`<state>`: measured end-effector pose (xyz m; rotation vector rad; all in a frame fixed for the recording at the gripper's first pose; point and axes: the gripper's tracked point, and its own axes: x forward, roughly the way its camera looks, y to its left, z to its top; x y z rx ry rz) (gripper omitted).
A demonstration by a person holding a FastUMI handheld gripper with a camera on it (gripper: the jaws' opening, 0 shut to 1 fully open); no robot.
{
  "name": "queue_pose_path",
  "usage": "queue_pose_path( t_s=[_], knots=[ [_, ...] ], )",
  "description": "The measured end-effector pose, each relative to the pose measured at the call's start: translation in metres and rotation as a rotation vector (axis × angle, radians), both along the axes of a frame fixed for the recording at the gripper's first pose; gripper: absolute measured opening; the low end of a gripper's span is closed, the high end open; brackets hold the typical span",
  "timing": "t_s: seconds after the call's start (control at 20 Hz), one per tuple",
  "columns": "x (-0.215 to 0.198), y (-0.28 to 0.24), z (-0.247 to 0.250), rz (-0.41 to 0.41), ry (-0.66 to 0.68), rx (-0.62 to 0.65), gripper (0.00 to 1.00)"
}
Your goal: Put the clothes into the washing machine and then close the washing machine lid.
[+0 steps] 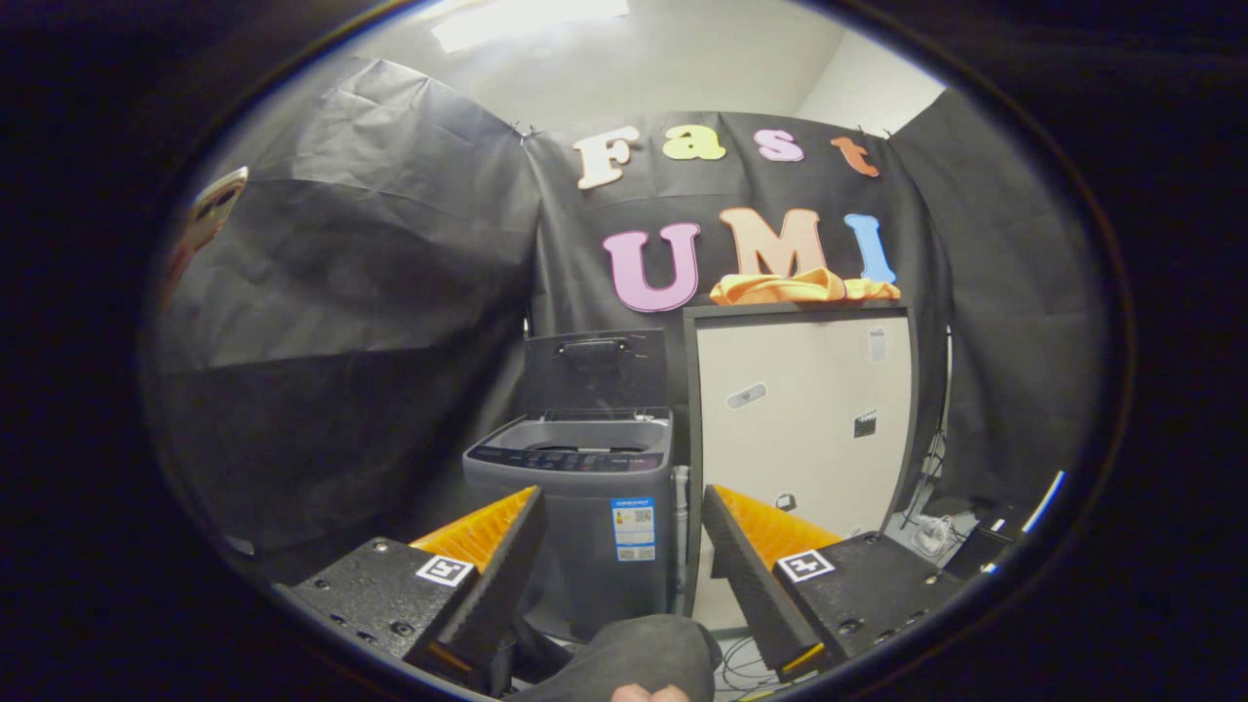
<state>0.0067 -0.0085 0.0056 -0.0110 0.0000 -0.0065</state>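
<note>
- Beyond the tool (619,561), well apart: top-load washing machine (575,517), grey, standing on floor against black booth wall.
- Machine lid (595,370) raised upright at the back, handle near its top edge; drum opening uncovered, inside too dark to read.
- Control panel strip along machine's front rim; sticker (634,529) on front face, upper right corner.
- Just right of machine, touching or nearly so: tall pale cabinet (804,439) w/ dark frame, a few small stickers on its front.
- On cabinet top: orange clothes (804,287), bunched in a loose heap, lying along the top edge; not in the machine.
- Tool fingers spread wide, nothing between them, nothing gripped; machine's front face seen through the gap.
- Left finger (487,546) lined up w/ machine's left front corner; right finger (751,551) lined up w/ cabinet's lower front.
- Square black-and-white marker on each finger base.
- Below the fingers, near tool's middle: dark sleeve (634,658) w/ a bit of hand at its end.
- Floor right of cabinet: tangle of white cables (931,531) & a plug, close to booth wall.
- Far left, by wall's edge: small shiny object, too distorted to identify.
</note>
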Motion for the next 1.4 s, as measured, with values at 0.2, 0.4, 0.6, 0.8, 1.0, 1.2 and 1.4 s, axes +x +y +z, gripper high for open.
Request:
queue_pose_path(
  t_s=[0.2, 0.4, 0.6, 0.8, 1.0, 1.2, 1.4],
  knots=[
    [0.008, -0.011, 0.006, -0.007, -0.001, 0.015, 0.97],
    [0.023, -0.024, 0.019, -0.020, -0.010, 0.005, 0.97],
    [0.045, -0.037, 0.030, -0.024, -0.012, 0.001, 0.97],
    [0.067, -0.055, 0.047, -0.039, -0.013, -0.025, 0.97],
    [0.088, -0.073, 0.058, -0.050, -0.013, -0.024, 0.97],
    [0.108, -0.093, 0.064, -0.073, -0.006, -0.030, 0.97],
    [0.126, -0.109, 0.075, -0.086, 0.003, -0.029, 0.97]
  ],
)
